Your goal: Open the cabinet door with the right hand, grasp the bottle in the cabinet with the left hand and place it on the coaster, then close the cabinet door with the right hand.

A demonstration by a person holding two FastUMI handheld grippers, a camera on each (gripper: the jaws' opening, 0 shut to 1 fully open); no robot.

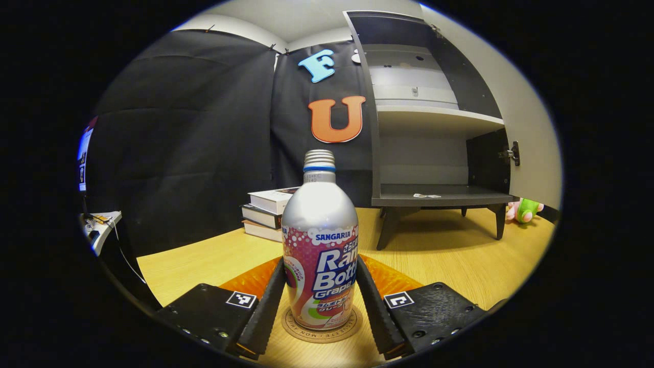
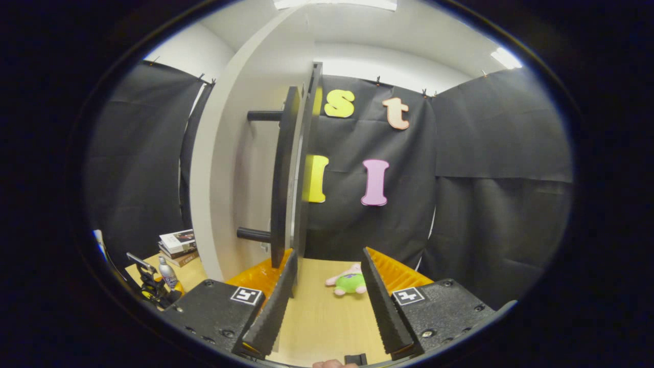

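While the silver aluminium bottle with the pink and white printed label [image 1: 320, 245] stood upright on the round brown coaster [image 1: 322, 327], the left gripper [image 1: 321, 301] flanked it, one finger on each side of the lower body. Both fingers [image 1: 265, 306] lay against or just beside the label; whether they pressed on it could not be told. One bottle and one coaster were counted, both on the light wooden table [image 1: 449, 266] near its front edge in the left gripper view.

Behind the bottle, toward the table's far edge, lay one stack of three books [image 1: 265, 212]. To its right stood one dark grey cabinet on splayed legs [image 1: 434, 148], its door swung fully open. Two shelves were counted inside; the lower one carried one small white scrap [image 1: 426, 196]. One green and pink plush toy [image 1: 523, 210] lay on the table beyond the cabinet's right leg.

The right gripper [image 2: 327, 296] was seen in its own view with fingers spread apart and nothing between them. Just ahead of its left finger [image 2: 271, 312] stood the white cabinet door [image 2: 245, 153], edge-on, carrying one long dark bar handle [image 2: 283, 174] on two round posts. The same plush toy [image 2: 350, 282] lay on the table between the two fingers, farther off. At the lower left of that view the bottle [image 2: 167, 273] and the books [image 2: 178, 245] appeared small and distant.
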